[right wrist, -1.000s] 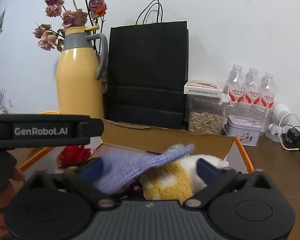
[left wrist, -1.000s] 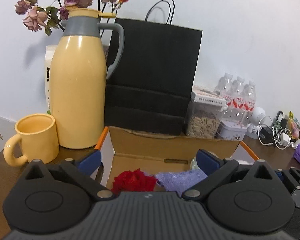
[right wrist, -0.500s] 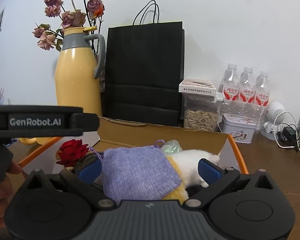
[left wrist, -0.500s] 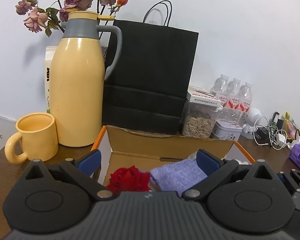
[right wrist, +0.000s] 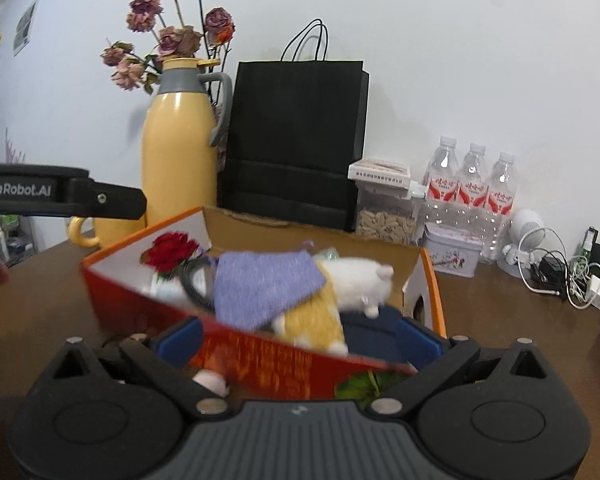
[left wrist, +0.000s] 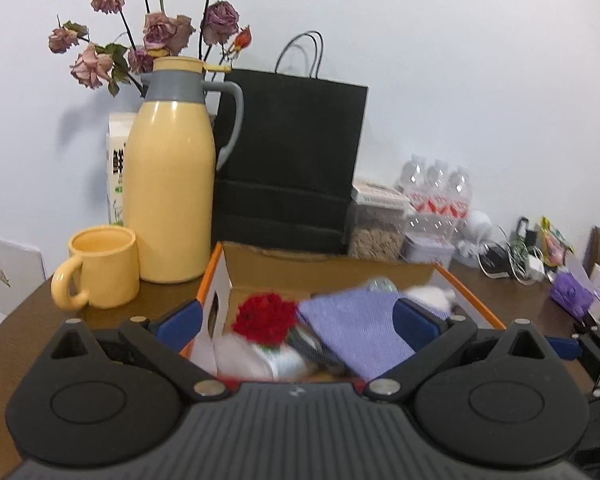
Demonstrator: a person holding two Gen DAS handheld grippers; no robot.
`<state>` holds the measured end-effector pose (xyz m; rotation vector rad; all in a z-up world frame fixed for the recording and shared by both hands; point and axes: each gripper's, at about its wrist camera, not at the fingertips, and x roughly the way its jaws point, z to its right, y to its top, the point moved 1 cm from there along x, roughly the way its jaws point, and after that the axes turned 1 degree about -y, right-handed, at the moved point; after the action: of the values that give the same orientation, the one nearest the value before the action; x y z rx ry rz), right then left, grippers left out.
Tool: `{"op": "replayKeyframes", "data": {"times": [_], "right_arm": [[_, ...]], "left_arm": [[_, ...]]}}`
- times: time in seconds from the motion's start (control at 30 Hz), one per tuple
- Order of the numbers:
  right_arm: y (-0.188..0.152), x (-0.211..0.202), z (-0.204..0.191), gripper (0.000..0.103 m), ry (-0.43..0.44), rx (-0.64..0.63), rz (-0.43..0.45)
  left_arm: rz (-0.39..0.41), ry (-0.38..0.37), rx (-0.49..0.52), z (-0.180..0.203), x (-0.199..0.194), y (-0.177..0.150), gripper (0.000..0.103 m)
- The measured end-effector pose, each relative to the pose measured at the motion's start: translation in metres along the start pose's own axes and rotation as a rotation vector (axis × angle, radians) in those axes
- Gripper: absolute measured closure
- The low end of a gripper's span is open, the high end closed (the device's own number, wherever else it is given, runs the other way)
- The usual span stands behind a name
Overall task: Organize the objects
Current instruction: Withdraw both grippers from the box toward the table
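Left gripper (left wrist: 296, 316) and right gripper (right wrist: 298, 334) spread wide.

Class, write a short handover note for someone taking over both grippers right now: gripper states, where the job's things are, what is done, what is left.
Left gripper: open, holding nothing, facing into the box.
Right gripper: open, holding nothing, at the near wall of the box.
The orange box on the wooden table holds a red rose, a purple knitted cloth lying over a white and yellow plush toy, and a black ring-shaped item.
Done: these things are in the box.
Left: a pink item and a green leafy piece lie outside the near wall. The yellow mug and jug stand beside the box.
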<state>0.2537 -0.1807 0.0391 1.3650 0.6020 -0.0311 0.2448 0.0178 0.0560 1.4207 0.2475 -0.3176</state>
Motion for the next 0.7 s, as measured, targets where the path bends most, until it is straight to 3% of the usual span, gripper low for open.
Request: {"op": "replayKeyframes", "data": {"times": [0.27, 0.7], "right_arm": [[-0.033, -0.041, 0.003, 0.000, 0.025, -0.018, -0.054], [-0.074, -0.060, -0.002, 0.000, 0.054, -0.018, -0.172]], "left_arm": [[-0.084, 0.023, -0.021, -0.009, -0.026, -0.028, 0.000], [-0.144, 0.093, -0.027, -0.022, -0.072, -0.058, 0.000]]}}
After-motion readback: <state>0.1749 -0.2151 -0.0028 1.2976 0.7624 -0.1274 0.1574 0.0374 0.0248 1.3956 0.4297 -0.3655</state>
